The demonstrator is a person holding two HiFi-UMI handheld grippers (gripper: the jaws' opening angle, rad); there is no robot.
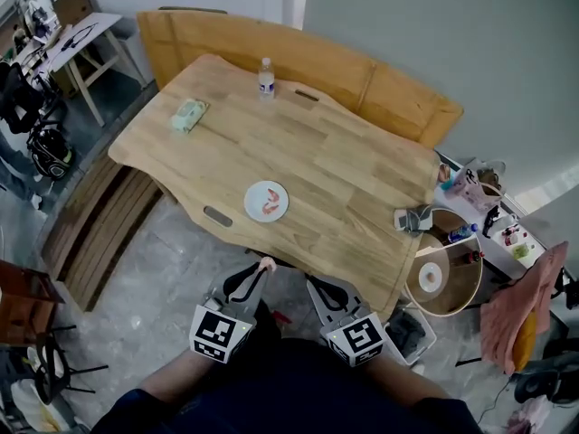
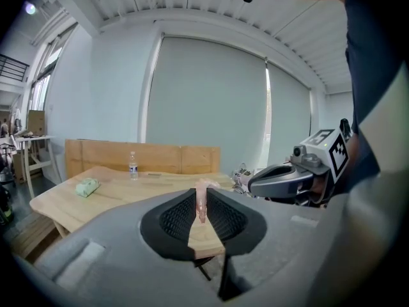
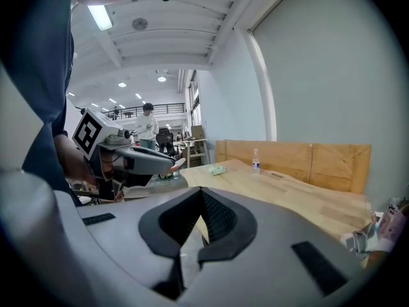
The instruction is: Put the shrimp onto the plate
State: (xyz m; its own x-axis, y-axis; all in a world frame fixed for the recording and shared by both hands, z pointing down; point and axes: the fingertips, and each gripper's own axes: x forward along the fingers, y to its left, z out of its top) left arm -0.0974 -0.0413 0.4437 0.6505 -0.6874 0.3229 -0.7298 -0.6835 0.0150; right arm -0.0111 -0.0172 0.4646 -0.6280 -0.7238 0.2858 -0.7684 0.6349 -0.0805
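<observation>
A white plate (image 1: pixel 251 194) lies near the front edge of the wooden table (image 1: pixel 344 179), and pink shrimp (image 1: pixel 271 203) rest on it. My left gripper (image 1: pixel 263 267) hangs below that edge, off the table, shut on another pink shrimp (image 1: pixel 266 263). In the left gripper view this shrimp (image 2: pixel 201 200) stands upright, pinched between the pads. My right gripper (image 1: pixel 314 285) sits beside the left one, also short of the table. Its jaws (image 3: pixel 200 190) meet at the tips with nothing between them. The right gripper view shows the left gripper (image 3: pixel 137 160) off to its left.
A water bottle (image 1: pixel 266 78) stands at the table's far edge and a green pack (image 1: pixel 189 114) lies far left. A grey device (image 1: pixel 412 218) rests at the right edge. A wooden bench (image 1: pixel 362 75) runs behind the table; a round side table (image 1: pixel 443 277) stands right.
</observation>
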